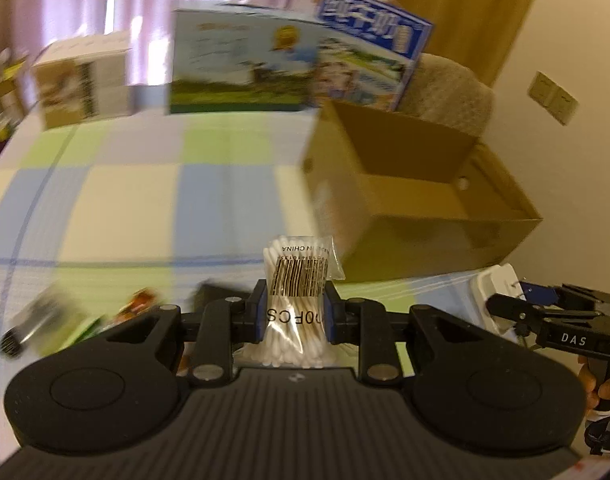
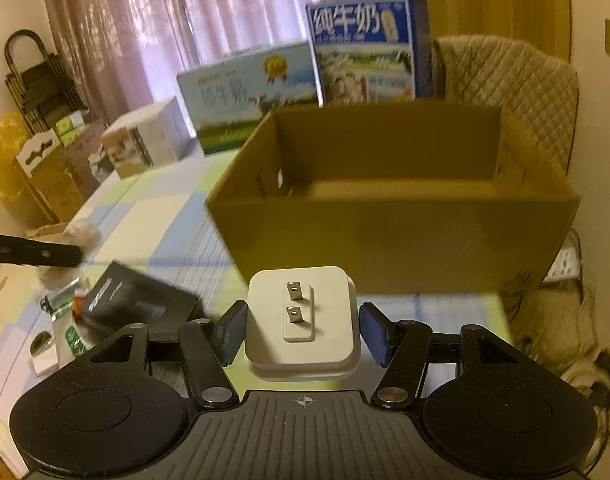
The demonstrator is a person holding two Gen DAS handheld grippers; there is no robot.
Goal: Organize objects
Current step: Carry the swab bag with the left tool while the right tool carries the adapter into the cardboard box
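Left gripper (image 1: 293, 308): fingers clamped on cotton swab bag (image 1: 299, 280), aloft near cardboard box (image 1: 425, 216); slippery film may slide out. Right gripper (image 2: 301, 330): fingers apparently just clear of white plug adapter (image 2: 303, 320); could drop.

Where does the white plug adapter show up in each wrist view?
Left wrist view: white plug adapter at the far right edge, mostly hidden behind the right gripper.
Right wrist view: adapter bottom centre, prongs facing the camera, between the fingers.
Shared landmark: open cardboard box.
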